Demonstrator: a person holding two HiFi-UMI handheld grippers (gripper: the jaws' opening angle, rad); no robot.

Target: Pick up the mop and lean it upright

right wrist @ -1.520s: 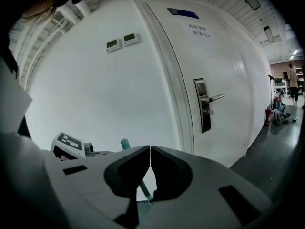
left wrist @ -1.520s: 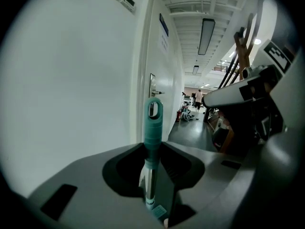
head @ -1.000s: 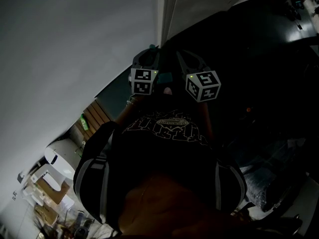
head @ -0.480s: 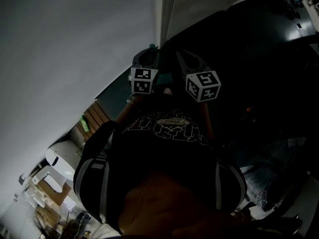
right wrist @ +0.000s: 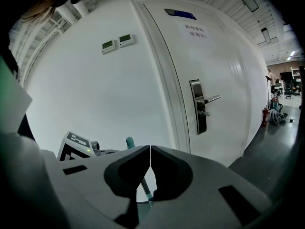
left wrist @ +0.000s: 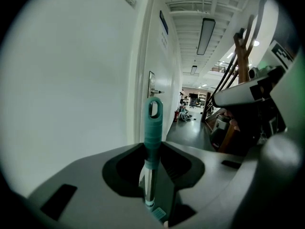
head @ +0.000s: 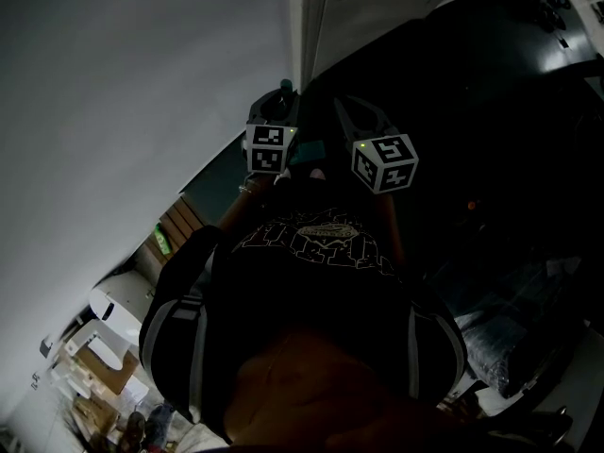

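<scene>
The mop handle [left wrist: 153, 128] has a teal grip with a hanging loop on a metal shaft, and it stands upright between the jaws of my left gripper [left wrist: 151, 175], which are closed on it. In the head view the left gripper [head: 275, 107] is held up near the white wall, and the teal handle tip [head: 286, 86] pokes out past it. My right gripper [head: 362, 113] is beside it, a little to the right. In the right gripper view its jaws [right wrist: 150, 151] meet with nothing between them, and the mop handle [right wrist: 130, 142] shows just behind. The mop head is hidden.
A white wall [right wrist: 95, 94] and a white door with a lever handle [right wrist: 206, 100] stand straight ahead. A corridor [left wrist: 190, 123] runs on past the door. Dark wooden poles and gear [left wrist: 238, 89] crowd the right of the left gripper view. The person's dark shirt [head: 311, 291] fills the head view.
The left gripper has shifted slightly toward the wall with the mop handle. The right gripper has stayed where it was.
</scene>
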